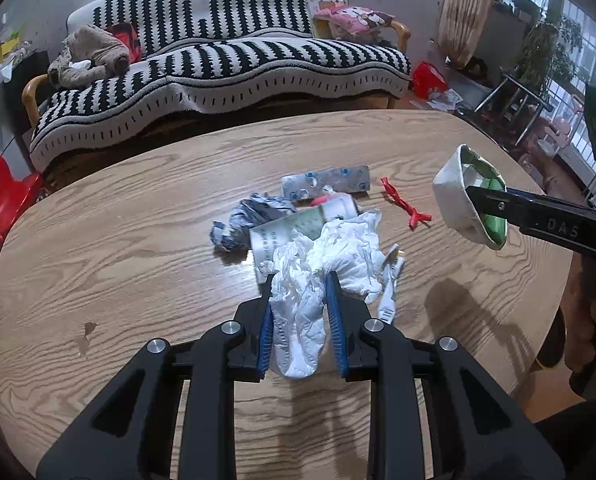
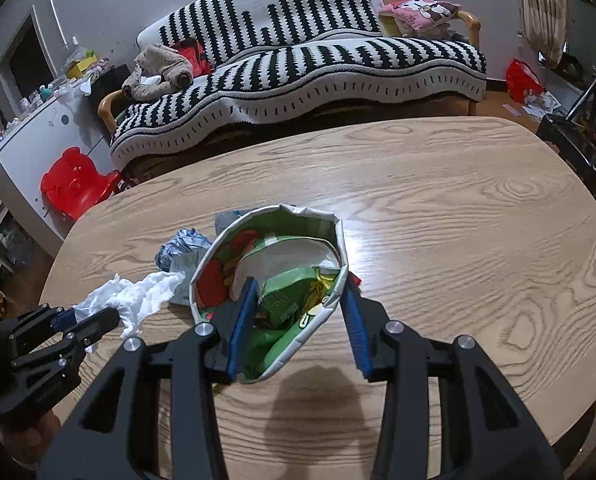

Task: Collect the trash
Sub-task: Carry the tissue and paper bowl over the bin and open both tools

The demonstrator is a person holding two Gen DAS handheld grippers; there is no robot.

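White crumpled tissue [image 1: 298, 312] lifted near-centre; folded paper bin [image 1: 468, 196] tilted right; wrappers, possibly blister pack [image 1: 326, 184], heaped mid-table.

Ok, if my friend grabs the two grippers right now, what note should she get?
Left gripper: jaws shut on the crumpled white tissue, lifted just above the wooden table.
Right gripper: jaws shut on the folded paper box, one jaw inside it and one outside, held up over the table with its open side showing. It already has green wrappers inside.
Done: tissue and box picked up.
Left: the tissue probably goes into the box next. Still on the table: blue crumpled wrapper, printed paper, blister pack, small white bottle, red scrap, white tube.
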